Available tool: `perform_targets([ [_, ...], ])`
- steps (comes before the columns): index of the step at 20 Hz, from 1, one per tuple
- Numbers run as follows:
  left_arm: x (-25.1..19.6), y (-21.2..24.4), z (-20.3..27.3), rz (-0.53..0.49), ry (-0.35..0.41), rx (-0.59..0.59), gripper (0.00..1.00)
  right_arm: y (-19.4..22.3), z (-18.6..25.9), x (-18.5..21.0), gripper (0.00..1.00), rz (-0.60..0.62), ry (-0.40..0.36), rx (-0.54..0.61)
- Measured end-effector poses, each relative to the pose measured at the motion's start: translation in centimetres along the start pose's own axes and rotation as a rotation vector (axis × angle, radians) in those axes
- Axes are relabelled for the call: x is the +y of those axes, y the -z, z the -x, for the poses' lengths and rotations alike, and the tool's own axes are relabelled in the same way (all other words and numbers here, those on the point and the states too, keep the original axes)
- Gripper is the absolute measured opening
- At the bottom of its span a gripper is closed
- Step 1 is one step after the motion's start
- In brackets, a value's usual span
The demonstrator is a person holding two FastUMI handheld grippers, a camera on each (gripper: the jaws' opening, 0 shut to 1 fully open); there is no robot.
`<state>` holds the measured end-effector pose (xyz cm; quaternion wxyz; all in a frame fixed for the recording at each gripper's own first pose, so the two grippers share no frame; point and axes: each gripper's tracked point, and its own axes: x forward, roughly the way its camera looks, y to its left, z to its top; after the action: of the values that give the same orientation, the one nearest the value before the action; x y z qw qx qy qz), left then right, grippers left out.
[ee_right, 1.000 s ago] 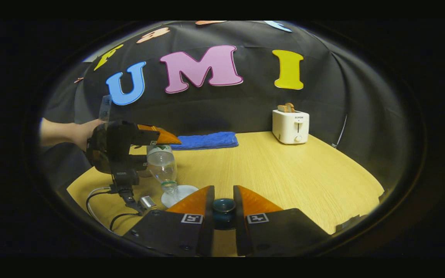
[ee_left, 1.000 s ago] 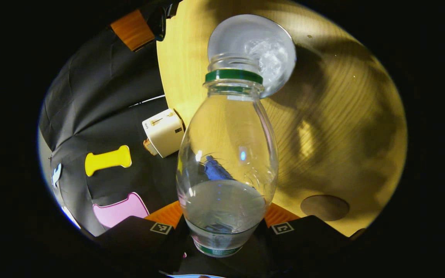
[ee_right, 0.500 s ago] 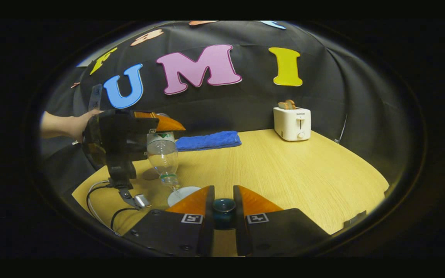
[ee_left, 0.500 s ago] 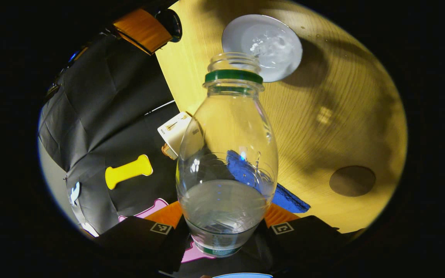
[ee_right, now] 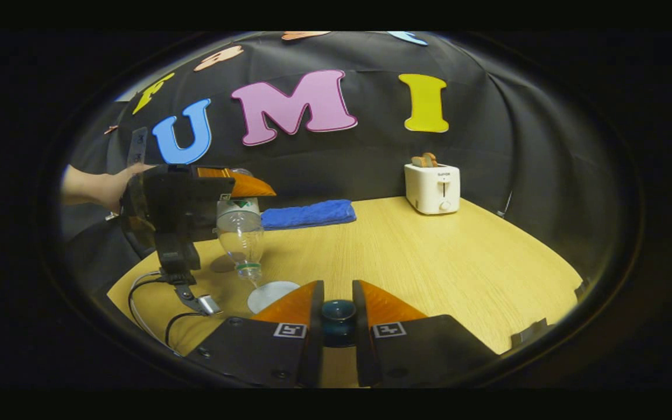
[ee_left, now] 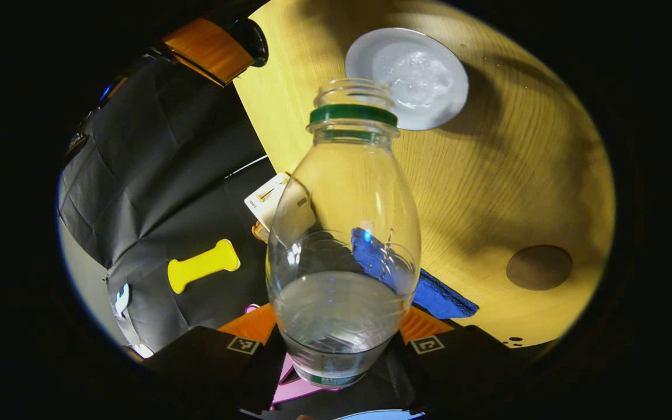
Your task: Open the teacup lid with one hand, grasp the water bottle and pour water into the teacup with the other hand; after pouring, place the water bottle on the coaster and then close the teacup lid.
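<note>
Pouring step in hand: left tool (ee_left: 336,344) grips the inverted water bottle (ee_left: 343,245) over the teacup (ee_left: 409,79), right tool (ee_right: 336,318) clamps the lid (ee_right: 338,312); next, judged, upright the bottle for the coaster (ee_left: 539,267).

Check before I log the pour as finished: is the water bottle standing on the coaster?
No: the water bottle hangs inverted in the left claw.

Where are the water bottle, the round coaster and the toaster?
water bottle (ee_left: 345,233): left gripper view, on its clear belly.
coaster (ee_left: 539,267): left gripper view, on the middle of the brown disc.
toaster (ee_right: 432,188): right gripper view, on its white front.
</note>
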<state>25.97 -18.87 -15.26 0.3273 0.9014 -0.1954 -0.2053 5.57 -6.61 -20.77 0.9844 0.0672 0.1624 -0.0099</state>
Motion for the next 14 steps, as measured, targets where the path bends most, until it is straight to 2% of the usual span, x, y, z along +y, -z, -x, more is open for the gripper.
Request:
perform_targets([
  [6, -0.2, -0.4, -0.2, 0.013, 0.011, 0.001, 0.78, -0.4, -0.2, 0.1, 0.22, 0.006, -0.001, -0.009],
  [7, -0.6, -0.3, -0.4, 0.027, 0.027, 0.007, 0.78, -0.5, -0.2, 0.0, 0.27, 0.006, -0.001, -0.011],
  [8, -1.3, -0.3, -0.7, 0.058, 0.049, 0.012, 0.78, -0.5, -0.2, 0.0, 0.22, 0.006, 0.000, -0.010],
  [9, -2.2, -0.3, -0.9, 0.086, 0.068, 0.018, 0.78, -0.3, -0.3, -0.2, 0.31, 0.006, 0.005, -0.005],
  [10, -2.6, -0.1, -0.8, 0.107, 0.072, 0.021, 0.78, -0.2, -0.3, -0.3, 0.26, 0.007, 0.007, -0.001],
  [11, -2.5, -0.2, -0.7, 0.130, 0.067, 0.020, 0.78, -0.1, -0.4, -0.4, 0.26, 0.009, 0.008, 0.002],
  [12, -3.0, -0.3, -0.6, 0.179, 0.073, 0.017, 0.78, -0.2, -0.4, -0.5, 0.31, 0.014, 0.008, 0.002],
  [13, -3.5, -0.5, -0.2, 0.243, 0.080, 0.017, 0.78, -0.2, -0.4, -0.6, 0.26, 0.019, 0.009, 0.002],
  [14, -4.0, -0.4, 0.3, 0.319, 0.092, 0.022, 0.78, -0.2, -0.4, -0.7, 0.28, 0.024, 0.010, 0.003],
])
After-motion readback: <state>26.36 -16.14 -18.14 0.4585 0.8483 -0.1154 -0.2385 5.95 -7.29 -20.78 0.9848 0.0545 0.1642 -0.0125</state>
